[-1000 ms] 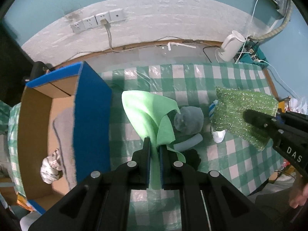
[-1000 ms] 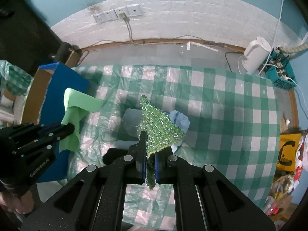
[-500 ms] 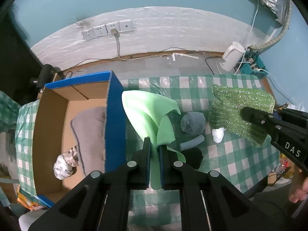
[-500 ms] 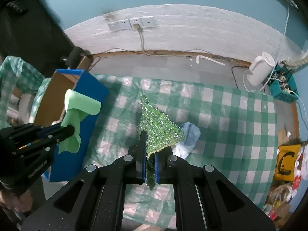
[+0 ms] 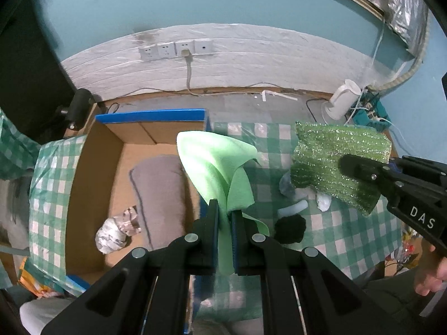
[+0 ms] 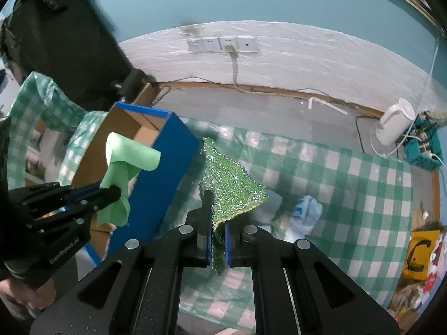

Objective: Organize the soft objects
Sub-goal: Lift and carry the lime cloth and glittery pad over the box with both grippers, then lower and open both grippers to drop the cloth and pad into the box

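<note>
My left gripper (image 5: 225, 217) is shut on a light green cloth (image 5: 215, 167) and holds it above the right wall of the blue cardboard box (image 5: 151, 117); both show in the right wrist view, the gripper (image 6: 111, 192) and the cloth (image 6: 125, 164). My right gripper (image 6: 217, 223) is shut on a sparkly green scouring cloth (image 6: 229, 184), held above the checked table; it also shows in the left wrist view (image 5: 329, 164). Inside the box lie a grey cloth (image 5: 159, 195) and a crumpled grey-white item (image 5: 117, 231).
On the green checked tablecloth (image 5: 335, 231) lie a black soft item (image 5: 289, 227), a pale blue roll (image 5: 293, 209), a grey-blue item (image 5: 285, 187) and a white-blue bag (image 6: 304, 212). A white kettle (image 6: 394, 122) and cables stand at the far right. Wall sockets (image 5: 176, 48) are behind.
Both grippers have risen and moved left with their cloths. The green cloth has gone from over the table to over the box's right wall, and the box interior shows more.
</note>
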The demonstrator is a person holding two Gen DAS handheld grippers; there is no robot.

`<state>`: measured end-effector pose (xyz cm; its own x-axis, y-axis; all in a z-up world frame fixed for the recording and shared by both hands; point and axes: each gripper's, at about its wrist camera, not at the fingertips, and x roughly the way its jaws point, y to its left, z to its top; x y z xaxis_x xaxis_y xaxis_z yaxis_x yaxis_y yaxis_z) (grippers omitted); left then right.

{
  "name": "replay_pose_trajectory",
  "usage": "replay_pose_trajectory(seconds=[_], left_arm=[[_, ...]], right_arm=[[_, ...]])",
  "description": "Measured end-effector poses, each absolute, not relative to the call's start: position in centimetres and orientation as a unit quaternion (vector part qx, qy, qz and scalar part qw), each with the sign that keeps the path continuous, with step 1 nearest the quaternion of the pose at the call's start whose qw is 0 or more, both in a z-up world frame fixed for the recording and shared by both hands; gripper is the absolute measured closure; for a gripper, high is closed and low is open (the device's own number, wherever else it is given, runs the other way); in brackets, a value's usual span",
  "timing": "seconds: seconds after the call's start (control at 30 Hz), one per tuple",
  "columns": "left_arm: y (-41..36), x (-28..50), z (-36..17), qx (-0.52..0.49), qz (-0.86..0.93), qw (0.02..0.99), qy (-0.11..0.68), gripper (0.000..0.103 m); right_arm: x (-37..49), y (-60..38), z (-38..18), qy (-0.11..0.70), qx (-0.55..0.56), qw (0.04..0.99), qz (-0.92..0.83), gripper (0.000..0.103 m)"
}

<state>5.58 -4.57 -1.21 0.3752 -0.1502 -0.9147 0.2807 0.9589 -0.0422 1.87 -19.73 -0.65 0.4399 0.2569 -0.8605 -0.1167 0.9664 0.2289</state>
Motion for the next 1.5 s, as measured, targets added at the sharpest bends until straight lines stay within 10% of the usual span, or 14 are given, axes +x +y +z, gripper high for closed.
replay_pose_trajectory(seconds=[1.2, 1.33, 1.5], left_arm=[[9.5, 6.7, -4.3, -0.008, 0.002, 0.827, 0.561, 0.094], [9.9, 6.9, -4.8, -0.008, 0.014, 0.824, 0.566, 0.072], [10.3, 6.9, -4.7, -0.007, 0.026, 0.832, 0.554, 0.035]], right_arm=[[6.6, -1.9, -1.6, 0.544, 0.019, 0.81, 0.219, 0.096], [7.0, -1.0, -2.4, 0.55, 0.012, 0.806, 0.221, 0.093], [7.0, -1.1, -2.3, 0.534, 0.013, 0.818, 0.212, 0.048]])
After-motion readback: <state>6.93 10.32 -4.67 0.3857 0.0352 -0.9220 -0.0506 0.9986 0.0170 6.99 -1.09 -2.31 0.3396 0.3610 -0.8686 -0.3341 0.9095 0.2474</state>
